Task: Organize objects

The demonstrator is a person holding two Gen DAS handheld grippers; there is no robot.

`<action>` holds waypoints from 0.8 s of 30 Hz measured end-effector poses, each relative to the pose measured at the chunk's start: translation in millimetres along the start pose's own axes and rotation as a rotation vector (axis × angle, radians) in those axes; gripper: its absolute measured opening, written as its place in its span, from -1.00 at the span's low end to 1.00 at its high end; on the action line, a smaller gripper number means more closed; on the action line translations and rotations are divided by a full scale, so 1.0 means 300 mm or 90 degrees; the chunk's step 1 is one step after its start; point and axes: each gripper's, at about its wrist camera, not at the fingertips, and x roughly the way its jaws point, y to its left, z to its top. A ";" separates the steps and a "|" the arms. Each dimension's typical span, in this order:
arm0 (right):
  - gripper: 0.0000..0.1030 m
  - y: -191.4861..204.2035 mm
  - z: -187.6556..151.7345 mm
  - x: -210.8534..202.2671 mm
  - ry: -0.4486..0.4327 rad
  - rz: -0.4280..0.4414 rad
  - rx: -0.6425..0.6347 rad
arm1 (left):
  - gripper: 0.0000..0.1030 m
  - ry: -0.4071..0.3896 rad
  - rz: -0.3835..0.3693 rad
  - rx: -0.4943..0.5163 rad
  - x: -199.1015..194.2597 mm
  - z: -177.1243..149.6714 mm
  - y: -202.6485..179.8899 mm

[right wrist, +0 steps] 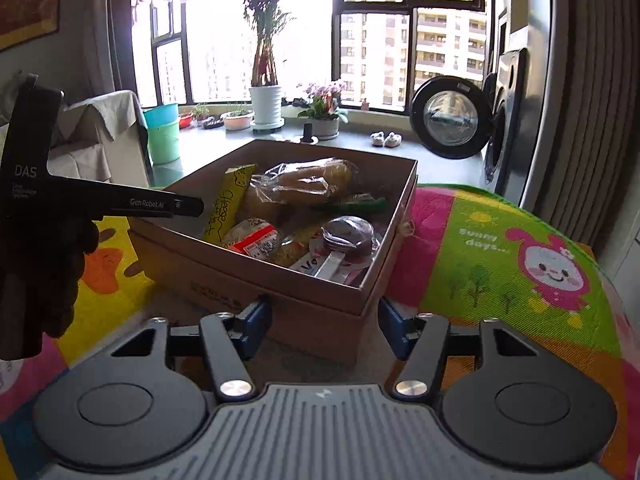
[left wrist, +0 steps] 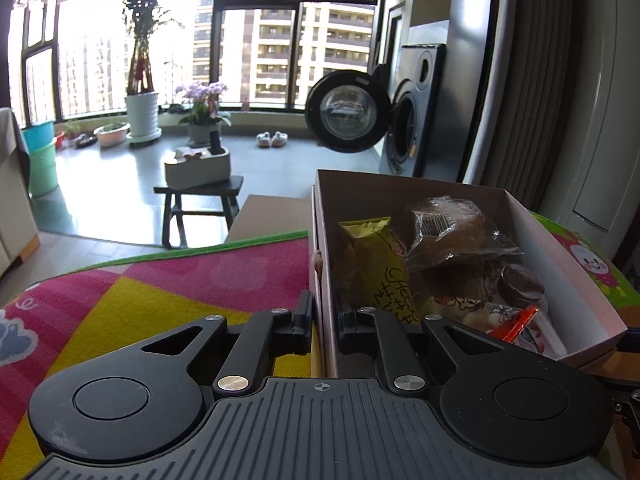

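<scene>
Cardboard box [right wrist: 280,284], brimful of wrapped snacks; left claw [left wrist: 324,320] pinches its wall, right claw [right wrist: 324,320] gapes empty.

Washing machine [left wrist: 404,120] door open; slippers [left wrist: 271,139] near; stool [left wrist: 199,196]; orchid [right wrist: 323,98].

Matt cardboard box [right wrist: 320,304]; glossy, crinkled plastic wrappers [left wrist: 452,232]; mat [left wrist: 160,288] seemingly woven-textured.

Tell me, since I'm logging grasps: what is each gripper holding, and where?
The left gripper pinches the cardboard box by its near side wall, one finger inside, one outside. The right gripper is open around the box's corner, holding nothing.
</scene>
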 end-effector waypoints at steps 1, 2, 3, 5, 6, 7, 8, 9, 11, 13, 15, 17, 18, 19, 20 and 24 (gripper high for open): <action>0.15 -0.009 -0.001 -0.005 -0.017 -0.027 -0.005 | -0.75 0.004 -0.010 0.004 0.024 0.015 -0.024; 0.15 -0.015 -0.004 -0.011 -0.035 -0.059 -0.011 | -0.74 0.005 -0.021 0.006 0.051 0.030 -0.049; 0.18 -0.022 -0.007 -0.014 -0.053 -0.091 -0.016 | -0.75 0.006 -0.028 0.009 0.081 0.044 -0.077; 0.30 -0.038 -0.014 -0.012 -0.070 -0.129 -0.015 | -0.61 0.012 0.013 0.042 0.127 0.066 -0.133; 0.38 -0.048 -0.020 -0.012 -0.073 -0.135 -0.006 | -0.25 0.033 0.068 0.078 0.149 0.076 -0.168; 0.41 -0.055 -0.024 -0.013 -0.077 -0.134 0.000 | -0.10 0.058 0.104 0.084 0.165 0.087 -0.180; 0.44 -0.054 -0.026 -0.013 -0.078 -0.138 -0.001 | 0.07 0.078 0.117 0.074 0.174 0.094 -0.176; 0.50 -0.049 -0.027 -0.012 -0.079 -0.147 -0.006 | 0.15 0.095 0.119 0.061 0.180 0.097 -0.163; 0.51 -0.045 -0.027 -0.011 -0.078 -0.168 -0.014 | 0.36 0.108 0.114 0.038 0.184 0.100 -0.128; 0.52 -0.043 -0.026 -0.009 -0.069 -0.191 -0.017 | 0.69 0.123 0.131 0.021 0.194 0.105 -0.099; 0.52 -0.040 -0.019 -0.024 -0.061 -0.225 -0.015 | 0.68 0.128 0.122 -0.004 0.191 0.108 -0.078; 0.54 -0.054 -0.021 -0.086 -0.055 -0.215 0.012 | 0.60 0.119 0.108 -0.019 0.150 0.114 -0.068; 0.69 -0.054 -0.021 -0.124 -0.051 -0.204 0.028 | 0.56 0.105 0.101 -0.020 0.110 0.116 -0.067; 0.95 -0.051 -0.027 -0.161 -0.049 -0.198 0.040 | 0.55 0.092 0.092 -0.017 0.068 0.116 -0.067; 1.00 -0.039 -0.036 -0.201 -0.048 -0.200 0.051 | 0.55 0.081 0.081 -0.015 0.024 0.111 -0.066; 1.00 0.042 -0.102 -0.294 -0.013 -0.217 0.082 | 0.54 0.002 0.054 -0.013 -0.200 0.052 -0.064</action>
